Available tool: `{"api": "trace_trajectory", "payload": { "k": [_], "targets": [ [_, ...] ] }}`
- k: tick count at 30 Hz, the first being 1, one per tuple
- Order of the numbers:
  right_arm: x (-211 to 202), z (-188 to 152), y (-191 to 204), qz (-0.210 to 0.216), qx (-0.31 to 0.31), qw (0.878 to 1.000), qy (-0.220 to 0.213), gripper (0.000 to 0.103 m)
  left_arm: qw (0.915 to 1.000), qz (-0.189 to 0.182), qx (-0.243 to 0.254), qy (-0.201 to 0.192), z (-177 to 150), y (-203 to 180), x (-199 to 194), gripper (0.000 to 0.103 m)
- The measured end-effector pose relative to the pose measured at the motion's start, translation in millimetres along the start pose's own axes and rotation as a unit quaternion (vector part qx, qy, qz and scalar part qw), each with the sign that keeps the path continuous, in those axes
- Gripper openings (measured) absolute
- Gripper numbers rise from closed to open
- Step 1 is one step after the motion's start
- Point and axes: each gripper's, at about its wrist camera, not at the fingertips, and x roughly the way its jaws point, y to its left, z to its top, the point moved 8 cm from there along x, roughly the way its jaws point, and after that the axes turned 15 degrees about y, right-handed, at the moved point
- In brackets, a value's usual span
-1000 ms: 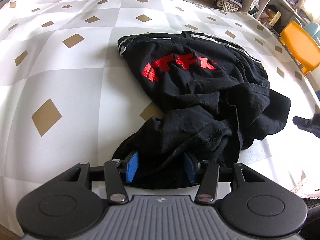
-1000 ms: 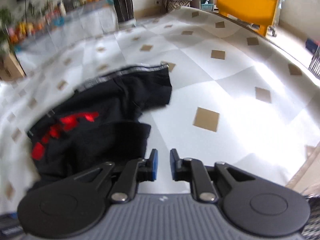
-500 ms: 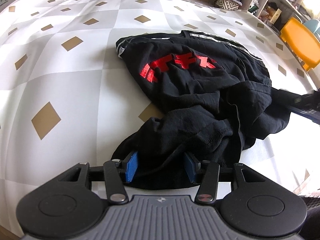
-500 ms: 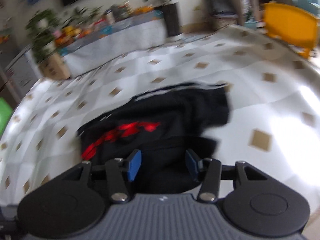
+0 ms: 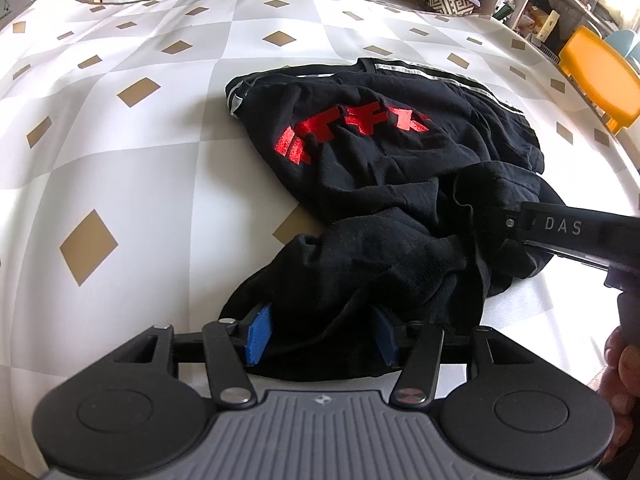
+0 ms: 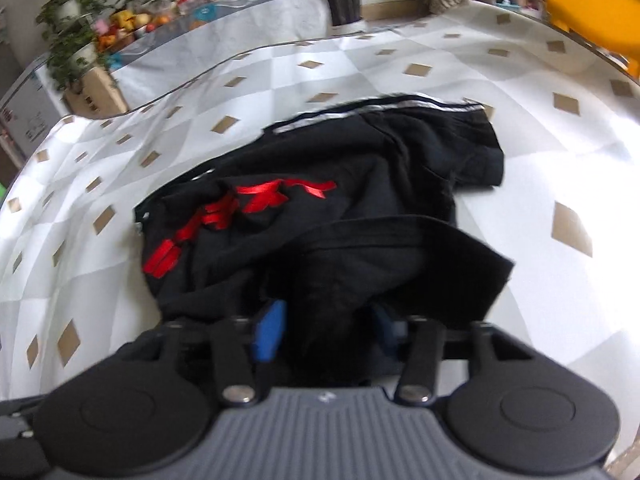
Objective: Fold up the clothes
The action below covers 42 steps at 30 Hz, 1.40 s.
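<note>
A crumpled black shirt [image 5: 380,160] with red print and grey-striped trim lies on the table. Its near hem sits bunched between the blue pads of my left gripper [image 5: 323,334], whose jaws are opening; the left pad's face shows bare. In the right wrist view the same shirt [image 6: 320,208] fills the middle. A fold of its near right edge lies between the pads of my right gripper [image 6: 328,330], whose jaws are closing around it with a pad face still showing. That gripper's black finger [image 5: 560,226] reaches in from the right onto the cloth.
A white tablecloth [image 5: 120,160] with tan diamonds covers the table. An orange chair [image 5: 600,76] stands past the right edge. A person's hand [image 5: 624,364] shows at the lower right. Shelves, plants and boxes line the far wall [image 6: 120,32].
My right gripper came in from the bare cloth on the right onto the shirt's edge, its jaws going from shut to apart around a fold. The left gripper stayed put.
</note>
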Motion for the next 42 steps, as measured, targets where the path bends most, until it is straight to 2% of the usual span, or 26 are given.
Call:
{"api": "trace_trajectory", "payload": {
  "k": [1,3,5,7,13,15,17,20,23,24,29,32,35,38,42],
  "targets": [
    [1.1,0.1,-2.9,0.003,0.009,1.0,0.001,0.027,1.0,0.007,0.001,-0.004,0.7,0.0,-0.3,0.052],
    [-1.4,1.2,-6.9,0.009,0.02,1.0,-0.004,0.013,0.9997,0.017,0.001,-0.015,2.9,0.6,-2.0,0.052],
    [-7.6,2.2,-6.6,0.002,0.017,1.0,-0.015,0.011,0.9993,0.026,-0.006,-0.024,5.0,3.6,-4.2,0.049],
    [-18.2,3.0,-7.5,-0.002,0.02,0.999,-0.032,0.01,0.9985,0.043,-0.018,-0.029,7.4,10.5,-6.2,0.042],
    [-56.3,-5.4,-1.1,0.002,0.004,0.998,-0.062,0.01,0.9886,0.109,-0.087,-0.055,13.7,53.0,-22.4,0.04],
    [-59.7,-12.9,-2.1,0.004,0.001,0.999,-0.054,0.01,0.9826,0.136,-0.11,-0.063,14.3,70.8,-29.5,0.04],
    [-57.9,-22.5,-4.4,-0.003,0.001,0.999,-0.039,0.01,0.9786,0.147,-0.13,-0.063,12.8,85.2,-33.2,0.04],
    [-48.2,-41.8,-6.7,-0.011,0.002,1.0,0.002,0.011,0.9782,0.136,-0.146,-0.059,8.2,96.9,-36.0,0.04],
    [-41.5,-58.6,-7.2,-0.016,0.006,0.999,0.03,0.017,0.9846,0.097,-0.134,-0.058,6.3,87.6,-36.2,0.04],
    [-42.0,-60.7,-8.1,-0.011,0.012,0.999,0.032,0.023,0.9863,0.088,-0.125,-0.062,6.9,81.9,-37.5,0.04],
    [-66.3,-61.4,-16.7,-0.002,0.035,0.999,-0.009,0.038,0.9918,0.048,-0.075,-0.092,16.1,49.8,-47.1,0.041],
    [-78.9,-54.0,-26.8,0.0,0.049,0.998,-0.041,0.044,0.9942,0.031,-0.052,-0.089,19.1,31.2,-45.5,0.043],
    [-77.6,-48.4,-47.9,0.001,0.096,0.994,-0.047,0.047,0.9956,0.024,-0.035,-0.084,21.3,16.6,-41.9,0.044],
    [-69.8,-47.4,-67.0,0.025,0.153,0.987,-0.038,0.049,0.9954,0.026,-0.03,-0.087,24.9,9.7,-40.1,0.044],
    [-62.4,-44.6,-78.7,0.034,0.181,0.982,-0.04,0.05,0.9962,0.014,-0.028,-0.082,27.0,3.5,-33.7,0.045]
  ]
}}
